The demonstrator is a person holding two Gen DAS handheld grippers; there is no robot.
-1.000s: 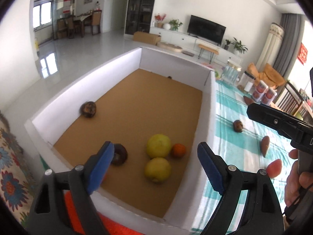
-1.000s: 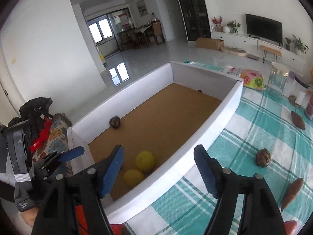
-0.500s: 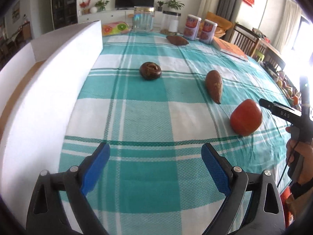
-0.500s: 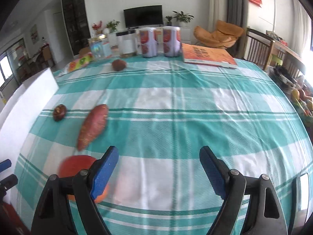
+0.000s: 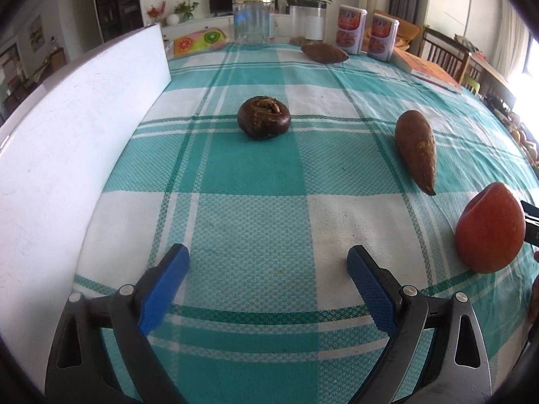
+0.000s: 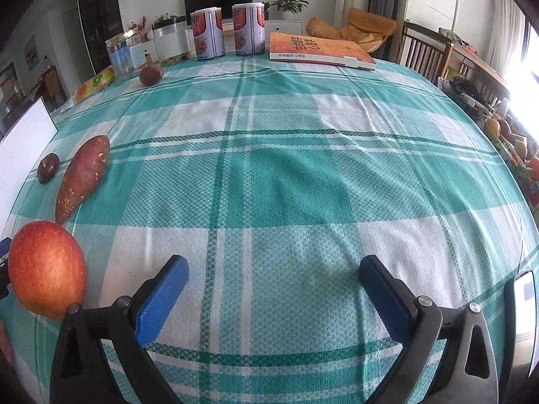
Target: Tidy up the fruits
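Note:
A red apple (image 5: 488,229) lies on the teal checked tablecloth, right of my left gripper (image 5: 267,271), which is open and empty. The apple also shows at the left of the right wrist view (image 6: 45,267), left of my open, empty right gripper (image 6: 273,277). A sweet potato (image 5: 416,149) (image 6: 82,176) lies beyond the apple. A dark brown round fruit (image 5: 263,118) (image 6: 48,167) sits near the white box wall (image 5: 67,141). A second sweet potato (image 5: 324,54) (image 6: 151,74) lies far back.
Two cans (image 6: 227,30), glass jars (image 5: 253,22) and an orange book (image 6: 320,50) stand along the far table edge. A colourful fruit-print packet (image 5: 198,38) lies by the box's far corner. Chairs (image 6: 427,54) stand to the right. A phone (image 6: 524,301) lies at the near right.
Both grippers swung away from the white box and its fruits to face the tablecloth, then moved lower and closer to the apple. Both stayed open.

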